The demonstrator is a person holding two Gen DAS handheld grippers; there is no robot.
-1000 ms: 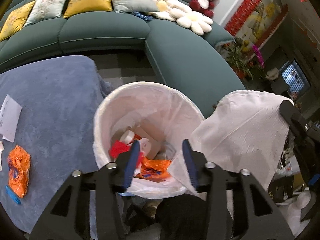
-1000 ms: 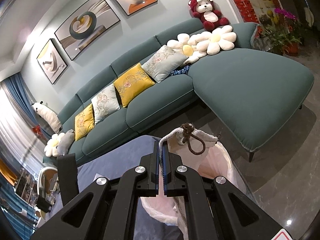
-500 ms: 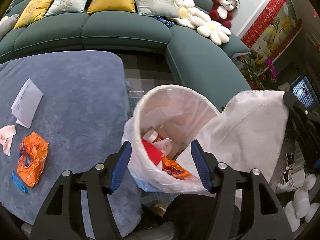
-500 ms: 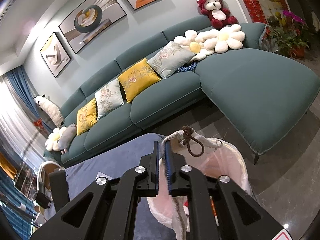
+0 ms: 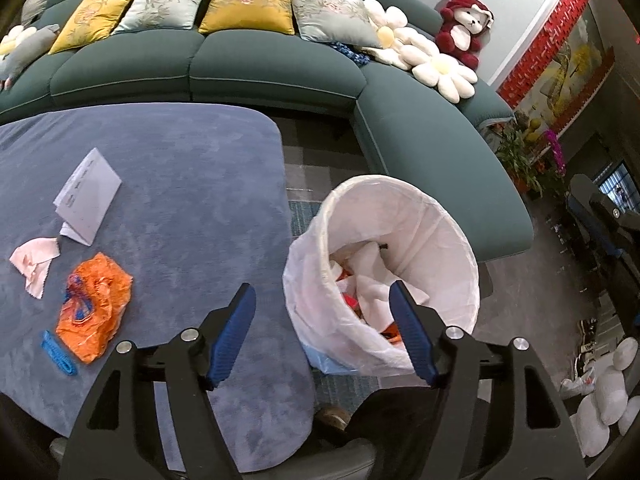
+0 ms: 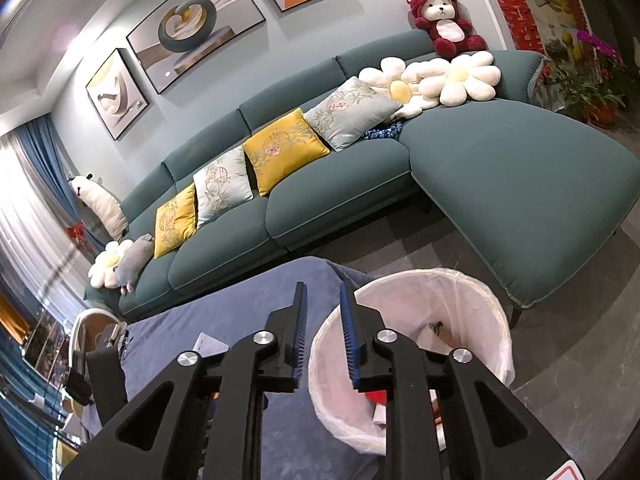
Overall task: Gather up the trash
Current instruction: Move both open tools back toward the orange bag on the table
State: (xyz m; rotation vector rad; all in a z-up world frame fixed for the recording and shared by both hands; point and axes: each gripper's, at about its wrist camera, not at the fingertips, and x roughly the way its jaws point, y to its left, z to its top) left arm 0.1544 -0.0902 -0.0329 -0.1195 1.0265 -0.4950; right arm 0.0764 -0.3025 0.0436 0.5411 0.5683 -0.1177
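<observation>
Bin (image 5: 436, 216) right of table (image 5: 180, 168); sofa (image 5: 240, 64) behind.

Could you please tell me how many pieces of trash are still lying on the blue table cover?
4: a white folded paper, a pink tissue just below it, an orange plastic wrapper nearer the camera, and a small blue strip beside the wrapper. The gripper may hide more.

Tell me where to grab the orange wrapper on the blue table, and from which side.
Take the orange wrapper at its puffed, crumpled upper half, coming straight down from above with the open left gripper. It lies flat on the blue table, so no edge offers a side grip; the raised folds probably do. Steer away from the blue scrap at its lower left.
</observation>
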